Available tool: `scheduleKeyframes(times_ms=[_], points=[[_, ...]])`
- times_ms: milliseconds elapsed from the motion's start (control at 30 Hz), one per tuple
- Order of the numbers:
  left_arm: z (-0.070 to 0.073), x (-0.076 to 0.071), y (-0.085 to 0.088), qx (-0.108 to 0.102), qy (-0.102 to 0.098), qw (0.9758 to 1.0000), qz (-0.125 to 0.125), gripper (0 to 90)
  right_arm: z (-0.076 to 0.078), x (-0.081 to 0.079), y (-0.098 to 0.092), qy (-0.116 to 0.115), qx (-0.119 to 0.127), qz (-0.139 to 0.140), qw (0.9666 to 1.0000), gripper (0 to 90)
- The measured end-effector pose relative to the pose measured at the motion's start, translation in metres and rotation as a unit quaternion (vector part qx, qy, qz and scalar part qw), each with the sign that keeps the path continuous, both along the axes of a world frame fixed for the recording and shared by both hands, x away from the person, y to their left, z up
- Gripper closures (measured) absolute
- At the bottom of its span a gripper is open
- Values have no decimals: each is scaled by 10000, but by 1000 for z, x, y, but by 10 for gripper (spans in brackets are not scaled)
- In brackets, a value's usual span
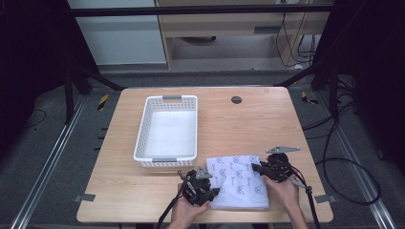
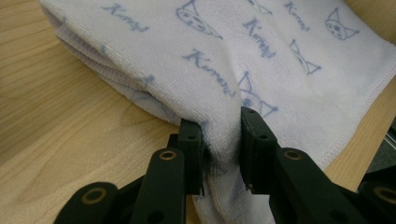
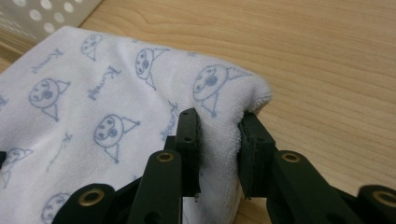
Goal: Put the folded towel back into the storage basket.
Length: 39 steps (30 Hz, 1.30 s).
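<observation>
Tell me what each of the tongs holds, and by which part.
Both hold the folded towel. The left tongs pinch a bunched fold at its left near edge; the right tongs pinch its folded corner on the right far side.

From my station I see two black handheld grippers. The left gripper is a chunky black body with a grey three-cornered plate on top and a black cable trailing off toward the near edge of the table. The right gripper matches it: black housing, grey three-cornered plate above, and a dark cable running back beside the forearm. Along each gripper's own view, two matte black jaws rise on flat linkage arms, pinned with brass-coloured rivets, and the blocky pads carry small recessed screw holes. My operator's forearms are bare, with no sleeves showing.
</observation>
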<state>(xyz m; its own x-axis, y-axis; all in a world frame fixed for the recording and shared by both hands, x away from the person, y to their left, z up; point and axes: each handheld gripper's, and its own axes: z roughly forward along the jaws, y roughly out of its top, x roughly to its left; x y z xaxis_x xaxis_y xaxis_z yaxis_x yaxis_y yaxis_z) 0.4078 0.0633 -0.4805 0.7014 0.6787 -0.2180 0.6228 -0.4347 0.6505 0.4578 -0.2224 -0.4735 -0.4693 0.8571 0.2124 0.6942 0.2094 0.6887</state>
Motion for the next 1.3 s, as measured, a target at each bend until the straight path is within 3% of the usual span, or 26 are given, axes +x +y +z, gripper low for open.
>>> scheduleKeyframes(times_ms=[400, 700, 1300], points=[[12, -7, 12, -163, -106, 9998, 32, 723, 20, -10, 5, -258, 145, 126, 9995, 727], [25, -9, 14, -179, -342, 9993, 32, 723, 34, -16, 6, -475, 154, 134, 9987, 729], [49, -14, 18, -298, -615, 9977, 20, 722, 61, -25, 6, -852, 198, 125, 9961, 729]])
